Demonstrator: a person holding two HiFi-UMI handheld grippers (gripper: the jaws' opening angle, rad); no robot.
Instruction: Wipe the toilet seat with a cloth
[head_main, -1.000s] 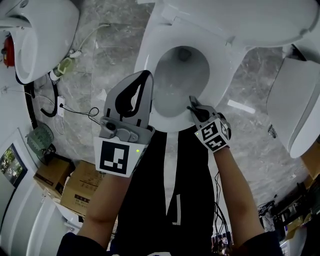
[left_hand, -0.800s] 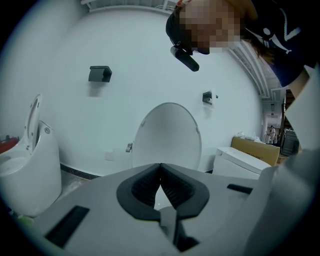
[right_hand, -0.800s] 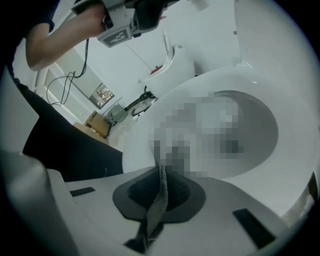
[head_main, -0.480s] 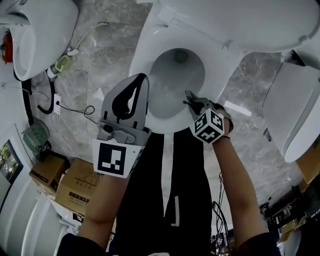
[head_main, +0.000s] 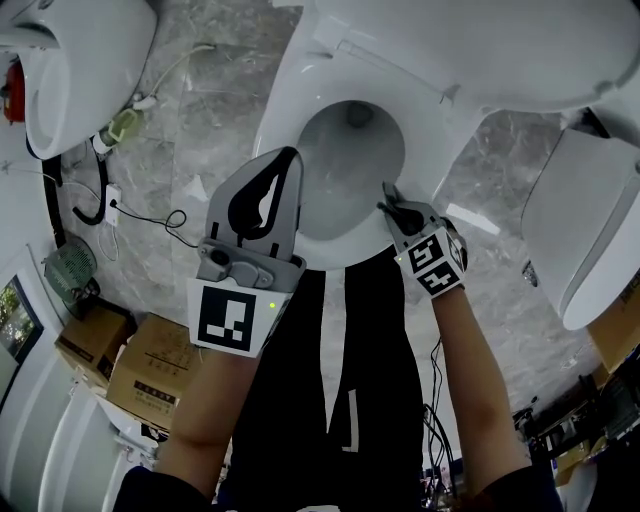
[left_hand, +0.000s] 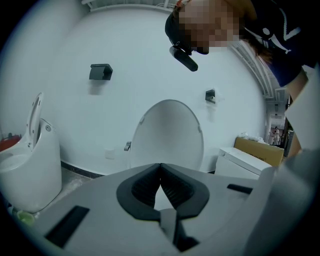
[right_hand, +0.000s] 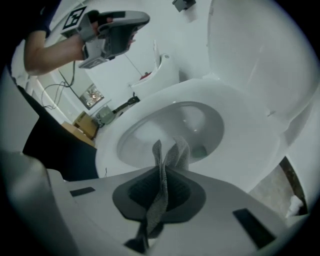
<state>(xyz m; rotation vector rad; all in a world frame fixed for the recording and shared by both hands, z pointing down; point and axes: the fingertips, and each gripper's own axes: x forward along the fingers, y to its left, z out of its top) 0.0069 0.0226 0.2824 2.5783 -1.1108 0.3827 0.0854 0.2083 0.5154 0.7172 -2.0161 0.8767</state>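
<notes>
Nearest the person, both forearms reach forward over the dark clothing. The right gripper (head_main: 388, 207) is clamped on a grey cloth (right_hand: 170, 155), pinched in a fold between the jaws with a short tuft sticking out past the tips and a tail hanging back beneath. The left gripper (head_main: 288, 156) has its jaws together with nothing between them. It is held up high and to the left, as the right gripper view shows, so it is out of the work.

Just ahead of and below the right gripper lies the toilet seat (head_main: 343, 250). The cloth's tuft points over the front right part of the ring towards the bowl (head_main: 350, 160). Whether the cloth touches the seat I cannot tell. The ring's long axis runs away from the person, from the front rim to the hinge, so a wipe would likely follow the right side away from the body. The right hand is clearly the nearer, wrist tilted down.

Beyond stands the raised lid (head_main: 480, 40).
</notes>
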